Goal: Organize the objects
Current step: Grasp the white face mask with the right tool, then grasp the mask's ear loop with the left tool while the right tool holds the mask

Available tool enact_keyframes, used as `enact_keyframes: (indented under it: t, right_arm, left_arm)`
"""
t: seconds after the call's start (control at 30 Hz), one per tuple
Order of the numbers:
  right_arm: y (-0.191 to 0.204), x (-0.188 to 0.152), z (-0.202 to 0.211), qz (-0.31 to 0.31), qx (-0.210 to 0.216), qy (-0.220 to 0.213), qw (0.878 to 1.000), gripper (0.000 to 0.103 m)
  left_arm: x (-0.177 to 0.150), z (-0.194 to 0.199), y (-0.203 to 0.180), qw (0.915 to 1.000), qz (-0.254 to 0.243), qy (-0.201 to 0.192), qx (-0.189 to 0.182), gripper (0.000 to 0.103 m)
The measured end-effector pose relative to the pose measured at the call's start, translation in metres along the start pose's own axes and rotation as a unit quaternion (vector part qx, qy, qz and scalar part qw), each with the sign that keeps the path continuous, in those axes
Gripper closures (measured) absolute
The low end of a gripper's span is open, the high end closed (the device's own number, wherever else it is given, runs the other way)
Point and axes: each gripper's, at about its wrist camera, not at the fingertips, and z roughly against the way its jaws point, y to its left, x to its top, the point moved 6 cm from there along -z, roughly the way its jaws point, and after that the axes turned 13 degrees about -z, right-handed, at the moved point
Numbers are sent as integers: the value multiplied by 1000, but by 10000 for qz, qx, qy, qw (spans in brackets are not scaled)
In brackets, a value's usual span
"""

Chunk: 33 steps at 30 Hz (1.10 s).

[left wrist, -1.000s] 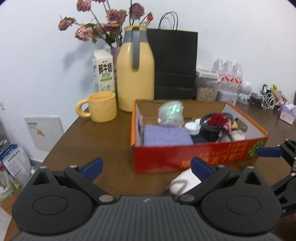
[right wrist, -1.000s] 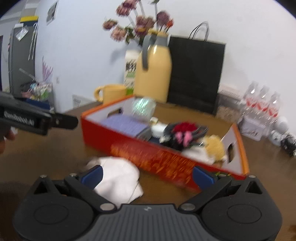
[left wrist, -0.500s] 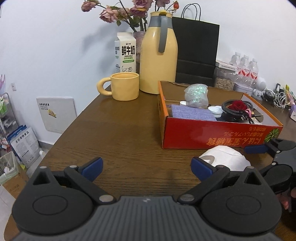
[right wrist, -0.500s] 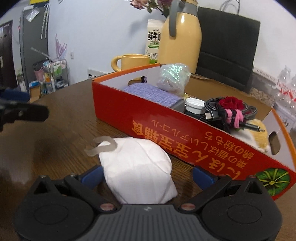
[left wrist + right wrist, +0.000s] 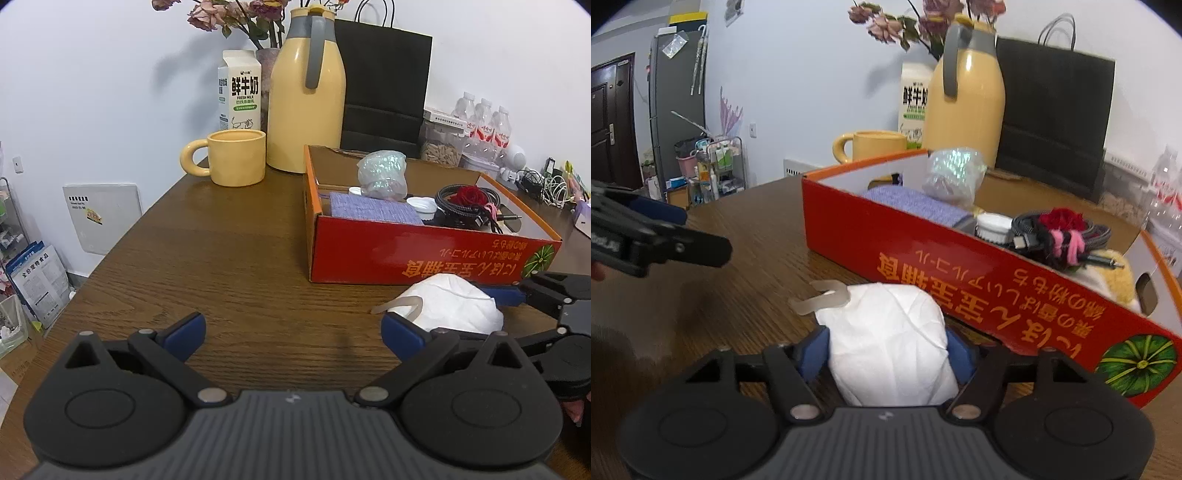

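The right gripper (image 5: 887,349) has just been closing on the soft white folded face mask (image 5: 888,343); its blue pads touch both sides. It should squeeze gently, then lift the mask over the wall of the red cardboard box (image 5: 964,273). The left gripper (image 5: 291,332) is wide open and empty.

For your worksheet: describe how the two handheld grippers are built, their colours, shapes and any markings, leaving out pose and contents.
Both match. The left gripper and right gripper have a ribbed dark-grey body, two round black housings with embossed discs, angular black linkage arms with silver pivot pins, and blue pads on the fingers. White lettering, cut off by the frame edge, marks the left gripper's side in the right wrist view.

White mask (image 5: 890,339), red box (image 5: 960,266) with yellow lettering, yellow mug (image 5: 236,157), lavender cloth (image 5: 373,211), brown wood-grain table (image 5: 221,258)
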Motion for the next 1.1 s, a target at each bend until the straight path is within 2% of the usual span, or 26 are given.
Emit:
enact_keyframes:
  t: [0.4,0.6,0.83,0.9,1.0,1.07,1.1]
  right_arm:
    - [-9,-6,21,-47,-64,-271,9996,40]
    - [-11,-8,26,-42,-64,-343,9994,40]
    - [-11,-8,29,-45,-22,-401,9992,39]
    - [-11,-8,30,-38,-21,-417,9991,39]
    - [-10,-8,30,-31,-23,-431,9991,39]
    - [-10,-8,30,-28,-26,-436,9990,39]
    - [-10,-8,30,-30,-26,-435,9990,39]
  left_arm:
    - [8,-15,-42,9984,-357,5,-433,0]
    - [15,-26,-62,9965,-298,-117,-768,0]
    - [20,-37,-72,9959,-232,-175,-860,1]
    - [21,-39,-74,9958,-223,-176,-871,5]
    - [21,-40,-75,9956,-225,-172,-888,17]
    - [21,-40,-76,9956,-219,-177,-892,20]
    - [21,-40,-76,9955,-223,-193,-903,26]
